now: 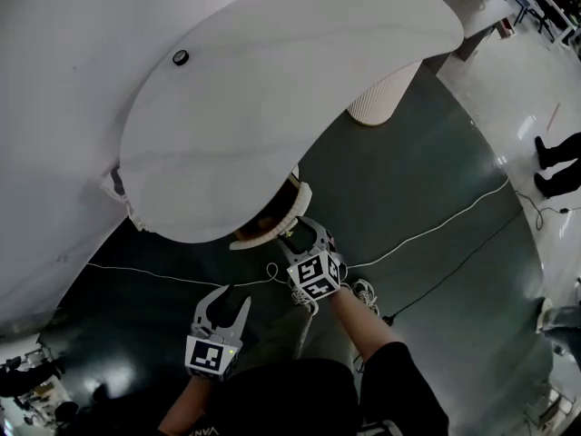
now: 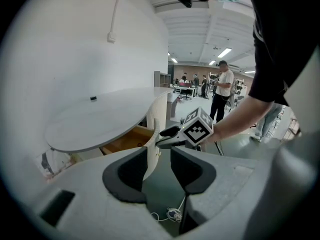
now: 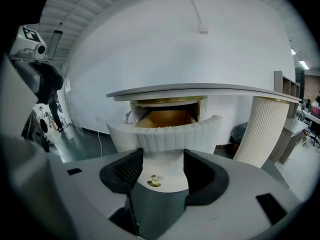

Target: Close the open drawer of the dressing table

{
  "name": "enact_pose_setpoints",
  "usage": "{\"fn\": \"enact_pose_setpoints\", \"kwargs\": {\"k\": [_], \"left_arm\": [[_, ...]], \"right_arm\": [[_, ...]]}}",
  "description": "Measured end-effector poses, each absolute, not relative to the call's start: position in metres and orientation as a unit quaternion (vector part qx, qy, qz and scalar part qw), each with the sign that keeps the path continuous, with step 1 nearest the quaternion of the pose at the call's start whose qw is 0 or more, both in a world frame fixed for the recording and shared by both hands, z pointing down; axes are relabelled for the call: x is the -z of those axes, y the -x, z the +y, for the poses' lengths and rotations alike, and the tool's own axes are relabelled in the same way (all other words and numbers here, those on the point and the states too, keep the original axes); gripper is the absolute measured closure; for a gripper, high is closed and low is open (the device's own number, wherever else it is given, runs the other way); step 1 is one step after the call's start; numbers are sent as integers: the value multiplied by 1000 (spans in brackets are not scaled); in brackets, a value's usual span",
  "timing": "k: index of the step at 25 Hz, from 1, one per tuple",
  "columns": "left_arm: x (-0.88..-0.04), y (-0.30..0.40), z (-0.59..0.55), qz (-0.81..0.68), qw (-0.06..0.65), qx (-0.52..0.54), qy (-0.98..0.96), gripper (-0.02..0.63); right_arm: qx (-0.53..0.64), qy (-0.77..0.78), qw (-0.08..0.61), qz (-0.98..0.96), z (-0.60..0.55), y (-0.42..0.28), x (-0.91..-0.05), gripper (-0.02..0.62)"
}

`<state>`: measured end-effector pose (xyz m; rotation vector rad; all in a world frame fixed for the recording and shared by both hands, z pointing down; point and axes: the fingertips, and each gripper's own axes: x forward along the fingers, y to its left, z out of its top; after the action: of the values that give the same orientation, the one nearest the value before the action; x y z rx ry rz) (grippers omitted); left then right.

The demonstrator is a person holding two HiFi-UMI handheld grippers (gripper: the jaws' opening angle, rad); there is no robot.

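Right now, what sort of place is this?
Probably a lab or open workspace, not a bedroom: the white dressing table stands on a bare glossy floor crossed by loose cables, and beyond it people stand in an open hall under strip lights.

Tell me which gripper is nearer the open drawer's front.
Right. The right gripper is close before the drawer front; the left gripper hangs farther back, off to one side.

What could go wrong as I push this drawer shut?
1. The right gripper has its open jaws lined up either side of the gold knob. Pressing ahead may load or scrape the knob instead of the drawer front.
2. The white cable lies on the floor near your feet, and stepping forward could snag it.
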<state>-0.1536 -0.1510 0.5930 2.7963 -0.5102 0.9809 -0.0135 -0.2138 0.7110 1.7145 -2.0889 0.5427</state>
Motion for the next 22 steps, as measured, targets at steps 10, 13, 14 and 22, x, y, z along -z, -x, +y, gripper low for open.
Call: {"fn": "enact_pose_setpoints", "kwargs": {"k": [10, 13, 14, 22], "left_arm": [[-598, 157, -162, -180, 80, -323, -926, 465], [-600, 156, -166, -180, 81, -325, -925, 466], [-601, 157, -166, -180, 81, -326, -924, 466], [-605, 159, -171, -184, 80, -329, -923, 466]], "right_arm": [[-192, -609, 182, -748, -243, 16, -710, 359], [-190, -607, 180, -750, -251, 17, -710, 359], [-190, -607, 179, -751, -253, 17, -710, 359], [-180, -605, 170, -756, -270, 17, -709, 357]]}}
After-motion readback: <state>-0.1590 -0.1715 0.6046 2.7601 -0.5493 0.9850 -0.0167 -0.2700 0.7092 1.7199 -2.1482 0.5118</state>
